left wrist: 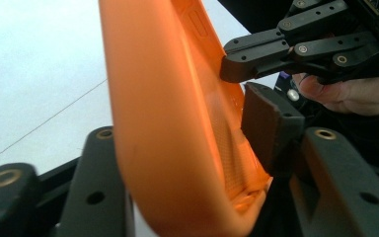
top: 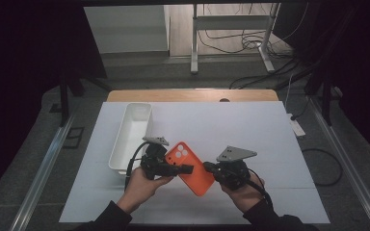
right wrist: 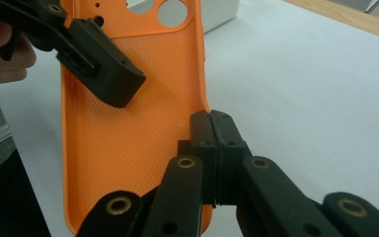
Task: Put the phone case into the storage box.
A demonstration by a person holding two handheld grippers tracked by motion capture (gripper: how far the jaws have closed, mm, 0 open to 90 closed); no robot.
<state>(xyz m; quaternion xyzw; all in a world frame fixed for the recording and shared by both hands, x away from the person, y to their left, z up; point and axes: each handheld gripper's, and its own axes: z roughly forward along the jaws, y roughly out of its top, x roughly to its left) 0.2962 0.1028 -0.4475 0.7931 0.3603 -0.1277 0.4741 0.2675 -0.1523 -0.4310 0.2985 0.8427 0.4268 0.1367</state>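
An orange phone case (top: 196, 182) with camera cut-outs hangs above the white table sheet, held from both sides. My left gripper (top: 185, 168) reaches in from the left. In the left gripper view the case (left wrist: 168, 98) stands between the jaws, with one pad (left wrist: 269, 123) against its ribbed inside; the other jaw is behind its back. My right gripper (top: 207, 167) comes in from the right. In the right gripper view its jaws (right wrist: 210, 123) pinch the side rim of the case (right wrist: 128, 138).
A long white tray (top: 118, 144) stands at the left of the white sheet (top: 241, 130), close behind the left hand. The wooden table edge (top: 192, 95) runs along the far side. Cables and a metal stand are on the floor beyond.
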